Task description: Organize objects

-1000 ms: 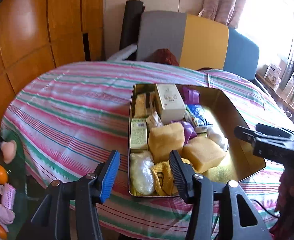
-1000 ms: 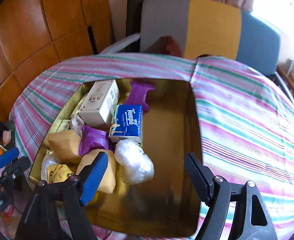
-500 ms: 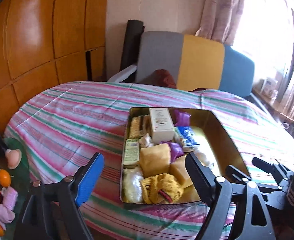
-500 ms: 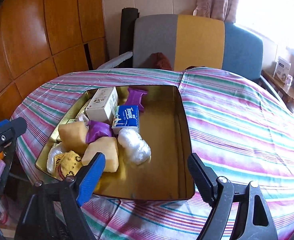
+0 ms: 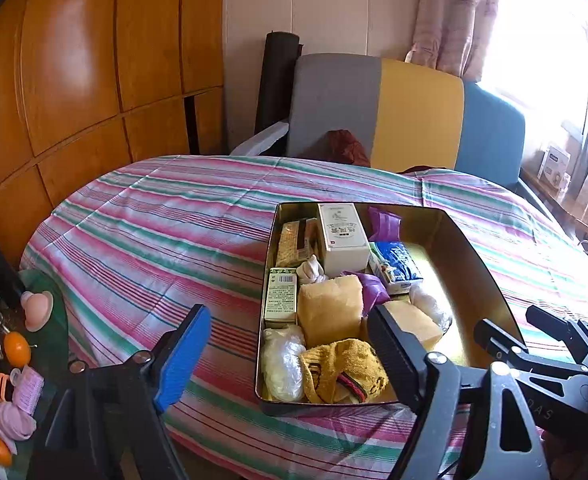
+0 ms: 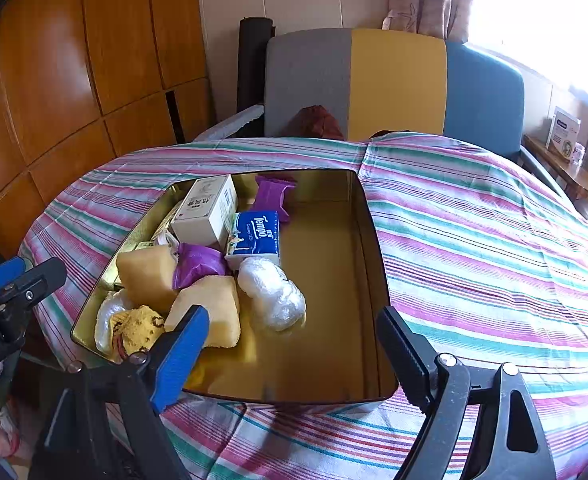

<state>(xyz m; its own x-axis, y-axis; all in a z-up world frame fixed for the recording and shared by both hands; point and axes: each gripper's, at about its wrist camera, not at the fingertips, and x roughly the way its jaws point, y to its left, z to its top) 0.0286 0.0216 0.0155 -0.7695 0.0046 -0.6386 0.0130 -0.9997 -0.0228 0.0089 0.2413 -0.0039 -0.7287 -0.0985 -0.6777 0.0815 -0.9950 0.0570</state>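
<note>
On the striped worktop [image 5: 142, 240]: gold tin [image 6: 373, 280] crammed on its left half | both tongs, left [image 5: 290, 350] and right [image 6: 290, 354], gape empty, short of it | risk: loose wrapped bundle [image 6: 272, 294] slips from pads; tin slides on cloth.

Layout of a filled tin on a covered table, seen from the near edge.

A gold rectangular metal tin [image 6: 367, 216] rests on the pink-and-green striped tablecloth [image 6: 473, 240] of a round table. Its contents crowd the left half; the right half is bare floor. At the far left stands a white cardboard box [image 6: 208, 210], a purple foil packet [image 6: 274, 196] to its right, a blue tissue pack [image 6: 256, 236] before them. Two yellow sponge blocks [image 6: 210, 312] lie nearer, a clear plastic-wrapped bundle [image 6: 272, 294] to their right, a yellow knitted cloth [image 5: 345, 368] at the near left corner. Behind the table stands a grey, yellow and blue upholstered chair [image 6: 393, 84].
</note>
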